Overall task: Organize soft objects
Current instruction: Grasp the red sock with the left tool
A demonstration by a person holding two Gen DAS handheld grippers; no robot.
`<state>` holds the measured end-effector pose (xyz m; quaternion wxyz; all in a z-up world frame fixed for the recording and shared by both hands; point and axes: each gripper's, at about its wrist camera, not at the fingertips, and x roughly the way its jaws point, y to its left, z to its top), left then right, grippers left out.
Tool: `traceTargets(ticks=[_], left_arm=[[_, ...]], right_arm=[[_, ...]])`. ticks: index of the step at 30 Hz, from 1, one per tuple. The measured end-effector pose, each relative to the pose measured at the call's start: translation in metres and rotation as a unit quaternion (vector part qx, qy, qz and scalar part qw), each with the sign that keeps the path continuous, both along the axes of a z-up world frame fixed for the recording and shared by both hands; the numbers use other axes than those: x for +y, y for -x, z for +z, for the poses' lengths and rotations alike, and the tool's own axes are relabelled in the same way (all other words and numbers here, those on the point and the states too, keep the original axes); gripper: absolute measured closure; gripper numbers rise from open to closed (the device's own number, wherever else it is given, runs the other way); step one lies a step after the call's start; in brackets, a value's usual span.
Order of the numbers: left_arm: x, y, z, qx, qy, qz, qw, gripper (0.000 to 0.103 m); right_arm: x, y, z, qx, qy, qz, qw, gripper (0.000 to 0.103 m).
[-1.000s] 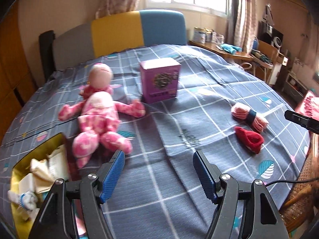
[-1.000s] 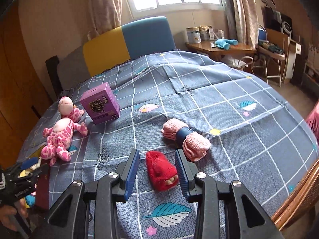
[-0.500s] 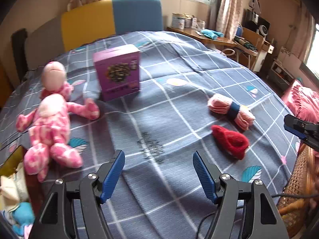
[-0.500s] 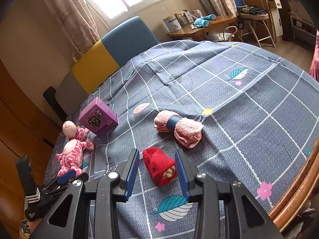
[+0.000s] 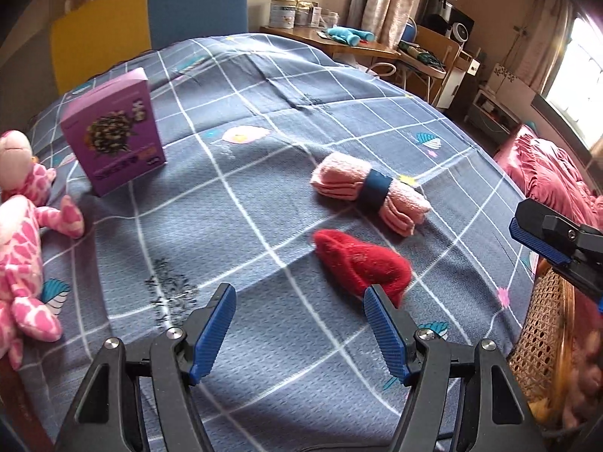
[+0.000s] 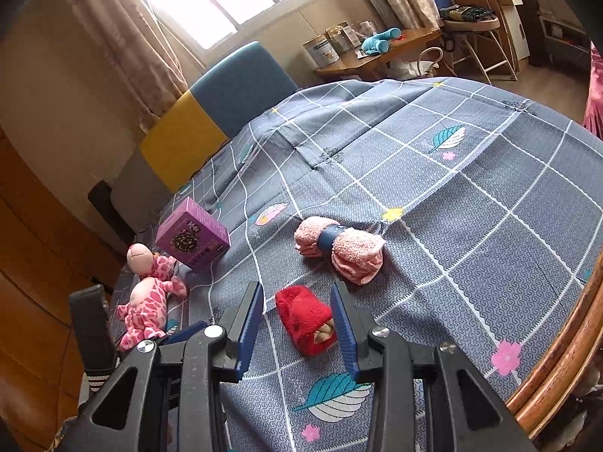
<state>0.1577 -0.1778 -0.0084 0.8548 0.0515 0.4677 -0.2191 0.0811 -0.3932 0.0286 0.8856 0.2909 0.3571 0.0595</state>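
Two grippers over a grid-patterned bedspread (image 5: 264, 113), left gripper (image 5: 299, 326) spread wide and empty, right gripper (image 6: 297, 329) parted around red plush piece (image 6: 305, 318) without touching, rolled pink towel (image 6: 341, 248) just beyond.

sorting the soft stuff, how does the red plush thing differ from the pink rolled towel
The red plush piece is deep red, fuzzy and unbound; the pink rolled towel is pale pink with a dark blue band around its middle. The red plush piece looks shorter and lies nearer the cameras, the pink rolled towel beyond it. Both lie flat on the grey checked bedspread, untouched.
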Motion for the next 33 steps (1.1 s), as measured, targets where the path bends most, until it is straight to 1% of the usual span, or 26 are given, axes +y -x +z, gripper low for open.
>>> traceTargets(ticks=[7, 16, 20, 25, 30, 33], left_arm=[[-0.021, -0.003, -0.010, 0.018, 0.005, -0.013, 0.9997, 0.033], [-0.034, -0.006, -0.015, 0.022, 0.002, -0.014, 0.9997, 0.033], [-0.046, -0.010, -0.018, 0.028, 0.006, -0.024, 0.9993, 0.033], [-0.063, -0.019, -0.027, 0.047, 0.014, -0.026, 0.9985, 0.033], [-0.076, -0.028, -0.041, 0.067, 0.010, -0.016, 0.9976, 0.032], [-0.076, -0.032, -0.052, 0.085, 0.018, -0.017, 0.9961, 0.050]], right_arm=[[-0.006, 0.001, -0.002, -0.002, -0.017, -0.010, 1.000, 0.066], [-0.007, 0.002, -0.002, -0.003, -0.019, -0.013, 1.000, 0.066], [-0.009, 0.002, -0.003, -0.003, -0.025, -0.015, 1.000, 0.066], [-0.009, 0.001, -0.004, 0.000, -0.028, -0.013, 1.000, 0.066], [-0.008, 0.000, -0.005, 0.004, -0.026, -0.008, 1.000, 0.066], [-0.008, -0.001, -0.005, 0.006, -0.025, -0.009, 1.000, 0.066]])
